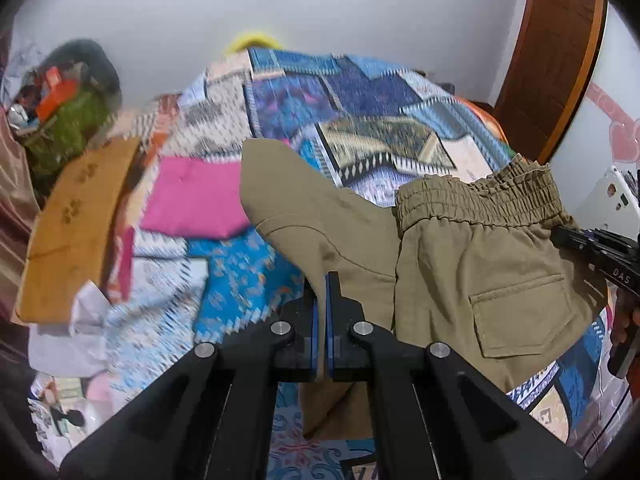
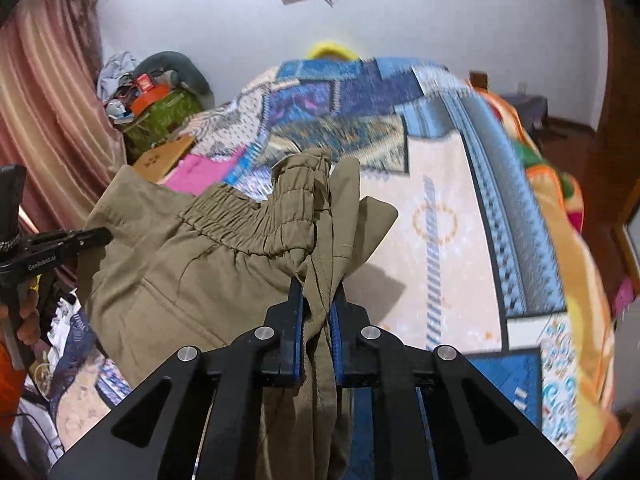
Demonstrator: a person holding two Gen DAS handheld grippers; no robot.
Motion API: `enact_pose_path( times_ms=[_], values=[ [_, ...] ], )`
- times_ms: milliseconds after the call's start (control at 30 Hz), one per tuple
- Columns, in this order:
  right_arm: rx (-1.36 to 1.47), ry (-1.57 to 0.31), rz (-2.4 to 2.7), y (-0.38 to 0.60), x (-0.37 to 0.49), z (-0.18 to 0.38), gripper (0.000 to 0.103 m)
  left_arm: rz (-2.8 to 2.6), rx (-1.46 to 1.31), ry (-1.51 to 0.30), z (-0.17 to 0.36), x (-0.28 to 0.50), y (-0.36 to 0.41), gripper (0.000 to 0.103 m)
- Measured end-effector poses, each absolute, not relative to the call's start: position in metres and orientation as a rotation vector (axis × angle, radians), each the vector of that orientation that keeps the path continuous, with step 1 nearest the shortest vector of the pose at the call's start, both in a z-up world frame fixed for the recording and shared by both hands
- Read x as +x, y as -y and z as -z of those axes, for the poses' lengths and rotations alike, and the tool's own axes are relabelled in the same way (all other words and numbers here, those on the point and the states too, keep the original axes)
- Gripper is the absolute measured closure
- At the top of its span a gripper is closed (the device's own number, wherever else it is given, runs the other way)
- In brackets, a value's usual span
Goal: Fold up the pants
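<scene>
The khaki pants hang in the air above the patterned bed cover, held between both grippers. My left gripper is shut on a fold of the pants fabric near a leg hem. My right gripper is shut on a bunched part of the pants by the elastic waistband. The waistband and a back pocket face the left wrist view. The right gripper shows at that view's right edge, the left gripper at the right wrist view's left edge.
A pink folded cloth and an orange-brown board lie on the bed's left side. A cluttered pile with a green bag stands at the far left by the curtain. A wooden door is at the right.
</scene>
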State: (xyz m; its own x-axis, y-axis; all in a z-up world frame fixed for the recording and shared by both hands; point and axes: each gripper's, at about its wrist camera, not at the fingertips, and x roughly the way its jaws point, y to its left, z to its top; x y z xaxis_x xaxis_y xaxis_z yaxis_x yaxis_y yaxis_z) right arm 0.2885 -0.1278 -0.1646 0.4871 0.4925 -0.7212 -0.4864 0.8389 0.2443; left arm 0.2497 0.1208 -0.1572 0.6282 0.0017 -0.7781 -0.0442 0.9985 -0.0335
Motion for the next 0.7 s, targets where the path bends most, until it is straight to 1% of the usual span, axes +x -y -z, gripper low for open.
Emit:
enact_pose_path(
  times_ms=[167,400,567,700],
  values=[
    [-0.018,-0.805,-0.615,0.110,0.298,0.135,0.093,-0.059,-0.043,-0.826,0.130,0.251,-0.135,0.100],
    [-0.047,-0.730,-0.651,0.076,0.322,0.109,0.093,-0.139,-0.028,-0.747,0.099,0.269,-0.175,0.100],
    [-0.060,-0.697,-0.683,0.036,0.351,0.101,0.093,-0.200,-0.034,-0.723,0.093,0.291,-0.213,0.100],
    [-0.069,-0.688,-0.702,0.005,0.371,0.102,0.093,-0.246,-0.036,-0.734,0.101,0.318,-0.250,0.100]
  ],
)
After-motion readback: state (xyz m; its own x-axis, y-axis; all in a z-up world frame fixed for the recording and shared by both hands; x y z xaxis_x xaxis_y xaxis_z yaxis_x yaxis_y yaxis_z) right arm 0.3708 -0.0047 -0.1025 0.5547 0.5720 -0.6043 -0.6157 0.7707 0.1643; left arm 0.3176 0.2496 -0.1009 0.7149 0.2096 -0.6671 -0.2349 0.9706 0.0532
